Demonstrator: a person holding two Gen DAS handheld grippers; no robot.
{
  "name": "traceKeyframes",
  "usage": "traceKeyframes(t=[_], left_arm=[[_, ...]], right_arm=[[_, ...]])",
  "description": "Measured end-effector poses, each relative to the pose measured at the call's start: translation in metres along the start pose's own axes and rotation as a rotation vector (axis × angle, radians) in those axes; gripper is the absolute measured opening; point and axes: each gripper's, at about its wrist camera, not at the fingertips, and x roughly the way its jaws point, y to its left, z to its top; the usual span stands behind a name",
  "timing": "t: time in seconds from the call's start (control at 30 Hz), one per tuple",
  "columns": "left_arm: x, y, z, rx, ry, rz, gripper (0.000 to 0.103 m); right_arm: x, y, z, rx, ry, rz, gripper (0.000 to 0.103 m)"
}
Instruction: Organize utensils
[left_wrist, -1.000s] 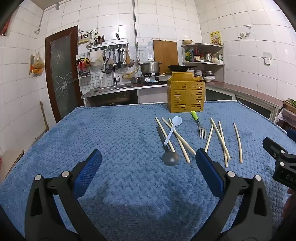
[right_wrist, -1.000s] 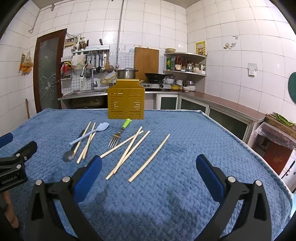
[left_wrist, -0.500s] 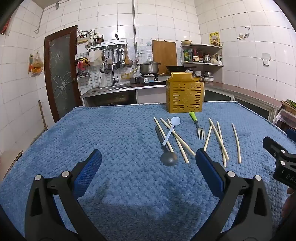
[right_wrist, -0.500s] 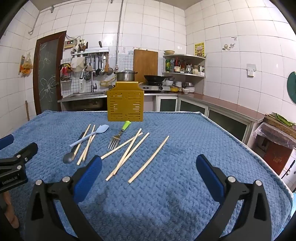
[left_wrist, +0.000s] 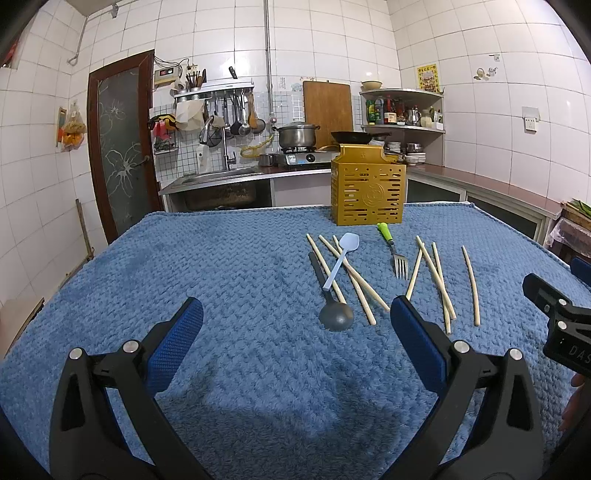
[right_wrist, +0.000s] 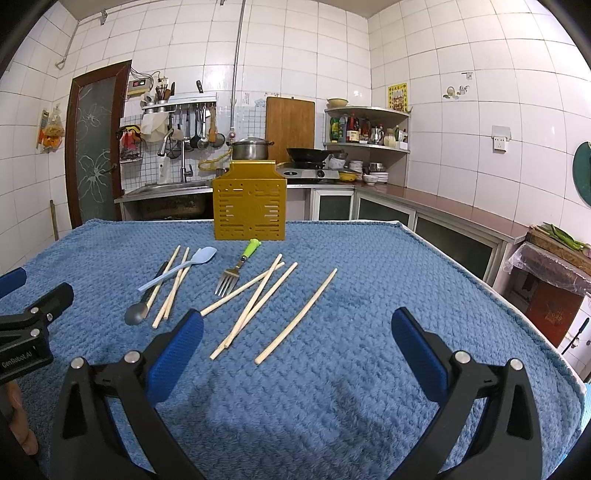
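A yellow slotted utensil holder (left_wrist: 368, 195) (right_wrist: 250, 208) stands at the far side of the blue cloth (left_wrist: 229, 266). Before it lie several wooden chopsticks (left_wrist: 436, 280) (right_wrist: 258, 299), a pale blue spoon (left_wrist: 340, 260) (right_wrist: 183, 266), a dark grey spoon (left_wrist: 334, 314) (right_wrist: 137, 314) and a green-handled fork (left_wrist: 394, 252) (right_wrist: 236, 270). My left gripper (left_wrist: 295, 332) is open and empty, near the dark spoon's bowl. My right gripper (right_wrist: 297, 341) is open and empty, over the near ends of the right-hand chopsticks.
The cloth-covered table ends at the right (right_wrist: 535, 332) and far edges. A kitchen counter with sink (left_wrist: 221, 177), stove and pot (left_wrist: 297, 134) runs behind. A wrapped crate (right_wrist: 554, 266) stands right of the table.
Both views have drifted slightly upward and forward; the utensils sit a little lower in frame. Nothing on the cloth has moved, and both grippers stay open.
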Motion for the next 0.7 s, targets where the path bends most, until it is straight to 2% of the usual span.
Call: traceKeyframes(t=[0.7], left_arm=[[0.0005, -0.0011, -0.0003, -0.003, 0.000, -0.002, 0.098]], right_arm=[[-0.0002, -0.0005, -0.0006, 0.000, 0.001, 0.000, 0.099]])
